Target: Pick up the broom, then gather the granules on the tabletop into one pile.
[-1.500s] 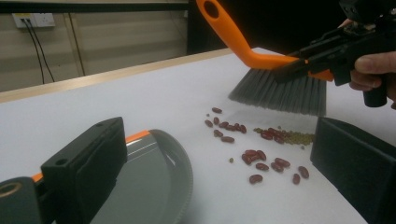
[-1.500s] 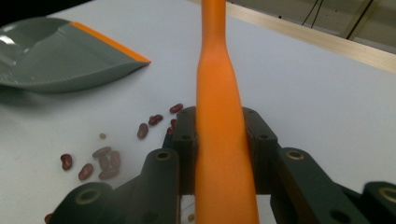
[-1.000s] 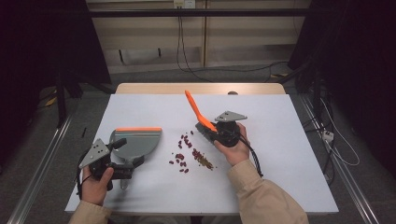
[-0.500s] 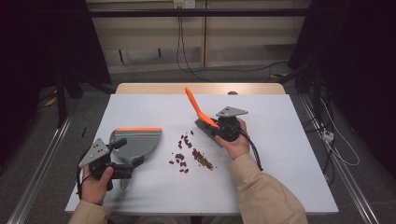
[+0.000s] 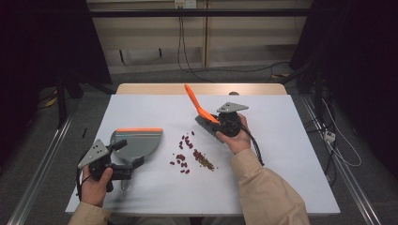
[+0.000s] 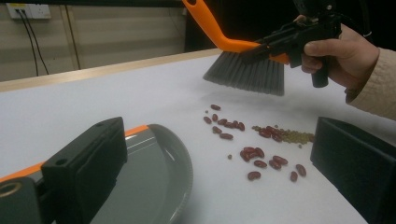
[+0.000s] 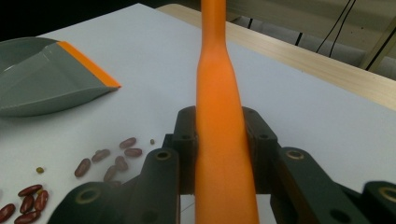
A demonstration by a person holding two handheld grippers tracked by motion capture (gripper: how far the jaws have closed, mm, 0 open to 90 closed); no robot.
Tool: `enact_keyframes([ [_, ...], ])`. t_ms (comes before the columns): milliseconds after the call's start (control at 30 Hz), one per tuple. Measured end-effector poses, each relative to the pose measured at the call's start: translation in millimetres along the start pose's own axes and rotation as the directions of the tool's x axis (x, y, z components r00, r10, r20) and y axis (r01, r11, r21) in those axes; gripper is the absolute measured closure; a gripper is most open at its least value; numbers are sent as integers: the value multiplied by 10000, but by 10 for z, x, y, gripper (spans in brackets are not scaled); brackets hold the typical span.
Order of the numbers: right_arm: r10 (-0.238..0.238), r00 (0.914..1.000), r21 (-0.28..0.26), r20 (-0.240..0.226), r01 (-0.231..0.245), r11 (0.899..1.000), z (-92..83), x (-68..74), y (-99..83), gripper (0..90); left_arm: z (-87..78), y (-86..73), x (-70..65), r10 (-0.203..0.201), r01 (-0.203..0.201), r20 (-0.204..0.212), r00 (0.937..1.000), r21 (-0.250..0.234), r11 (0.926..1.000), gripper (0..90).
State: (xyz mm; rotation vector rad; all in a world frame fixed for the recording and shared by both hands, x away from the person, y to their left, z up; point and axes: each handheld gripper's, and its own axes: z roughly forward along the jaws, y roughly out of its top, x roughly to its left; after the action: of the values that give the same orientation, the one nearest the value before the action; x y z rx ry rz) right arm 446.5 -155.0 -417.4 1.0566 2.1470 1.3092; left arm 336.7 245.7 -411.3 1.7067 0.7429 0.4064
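A brush (image 5: 195,102) with an orange handle and grey bristles hangs over the white table (image 5: 291,159), just beyond a scatter of red beans (image 5: 187,151) and small green ones (image 5: 205,162). My right gripper (image 5: 212,121) is shut on the brush handle (image 7: 219,116), which stands between its jaws. The bristles (image 6: 245,74) hover above the beans (image 6: 254,151). At the left lies a grey dustpan (image 5: 138,140) with an orange lip. My left gripper (image 5: 129,153) is at its rear rim. Its jaws are wide apart, open, with one jaw over the pan (image 6: 149,186).
The table's wooden far edge (image 5: 202,88) runs behind the brush. Cables (image 5: 328,136) trail over the floor at the right, and metal rails (image 5: 37,178) flank the table. Bare white surface lies right of the beans.
My right gripper has carried the brush a little toward the far side of the table, away from the beans. The left gripper and dustpan have stayed put.
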Motion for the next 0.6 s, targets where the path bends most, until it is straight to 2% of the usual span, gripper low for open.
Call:
enact_keyframes([
  [367,-88,9996,-33,-278,88,10000,35,-13,-13,712,23,-2,4,2,-2,16,10000,22,10000,37],
  [600,-264,9993,-5,-262,264,9997,85,-53,43,712,9,-1,13,34,-34,-23,10000,46,10000,36],
])
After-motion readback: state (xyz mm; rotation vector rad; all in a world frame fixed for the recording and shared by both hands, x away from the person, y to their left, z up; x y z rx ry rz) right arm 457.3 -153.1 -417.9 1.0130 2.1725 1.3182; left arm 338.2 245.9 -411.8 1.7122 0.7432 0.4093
